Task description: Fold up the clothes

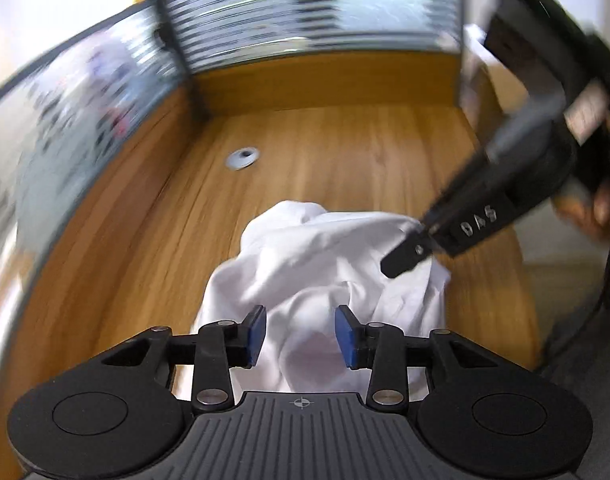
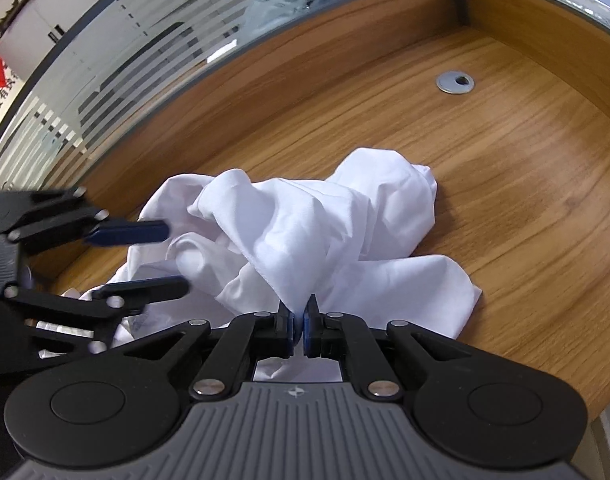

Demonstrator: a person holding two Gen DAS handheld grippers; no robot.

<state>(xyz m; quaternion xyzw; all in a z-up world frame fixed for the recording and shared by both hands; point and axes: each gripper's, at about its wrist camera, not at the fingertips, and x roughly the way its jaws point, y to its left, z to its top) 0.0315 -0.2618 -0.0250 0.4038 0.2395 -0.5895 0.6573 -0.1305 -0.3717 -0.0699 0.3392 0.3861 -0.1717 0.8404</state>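
Crumpled white cloth garment (image 2: 305, 232) sits bunched on the wooden surface (image 2: 505, 168), nearer than the grey cable grommet (image 2: 455, 81). Right tool (image 2: 300, 330) pinches a fold. Left tool (image 1: 300, 336) is spread, empty. Advice: left should grab a separate edge and spread the garment flat.

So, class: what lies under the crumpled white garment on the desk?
Around the white garment only the wooden desk shows, so it rests on bare wood. Anything beneath its folds is covered. The right gripper pinches one edge.
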